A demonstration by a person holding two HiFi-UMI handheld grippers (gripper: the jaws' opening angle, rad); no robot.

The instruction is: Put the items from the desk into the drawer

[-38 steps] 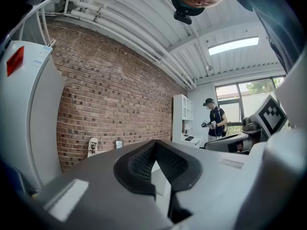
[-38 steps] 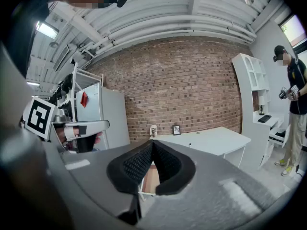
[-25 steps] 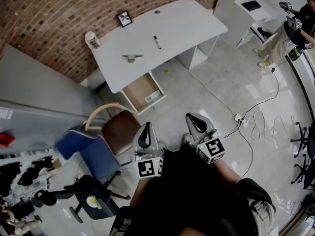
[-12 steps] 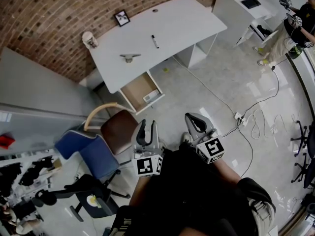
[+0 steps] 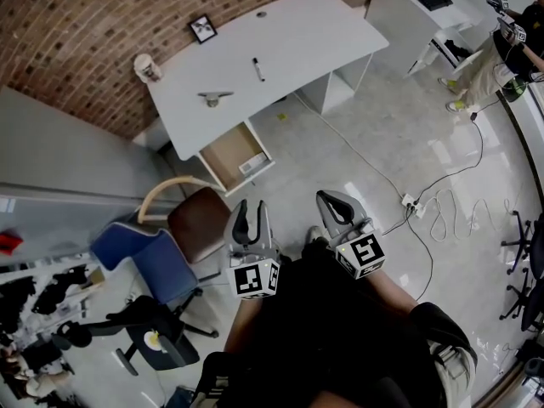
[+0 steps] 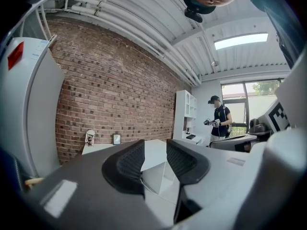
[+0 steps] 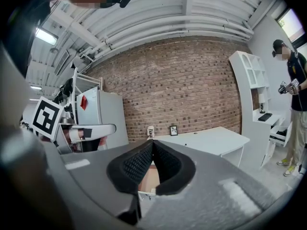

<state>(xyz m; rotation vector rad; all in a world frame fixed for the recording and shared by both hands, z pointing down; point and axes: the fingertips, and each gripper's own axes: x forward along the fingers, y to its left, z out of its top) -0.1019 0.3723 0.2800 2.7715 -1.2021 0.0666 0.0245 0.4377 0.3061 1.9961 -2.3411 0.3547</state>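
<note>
Jaws of the left gripper [image 5: 247, 213], shut a second ago, have just been opening and now stand apart with nothing between them; in the head view the desk [image 5: 297, 49], drawer [image 5: 228, 156] and chair [image 5: 201, 222] slid slightly up-left, left gripper and right gripper [image 5: 335, 204] sit slightly higher.

Left tongs [image 5: 252, 215], right tongs [image 5: 330, 202]: grey, black pads [image 6: 128, 163] (checker-marked cubes [image 5: 257, 279]); black clothing [image 5: 323, 338].

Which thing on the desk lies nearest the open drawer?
The grey tool, near the desk's front edge by the drawer; marker, cup and picture frame sit farther back.
</note>
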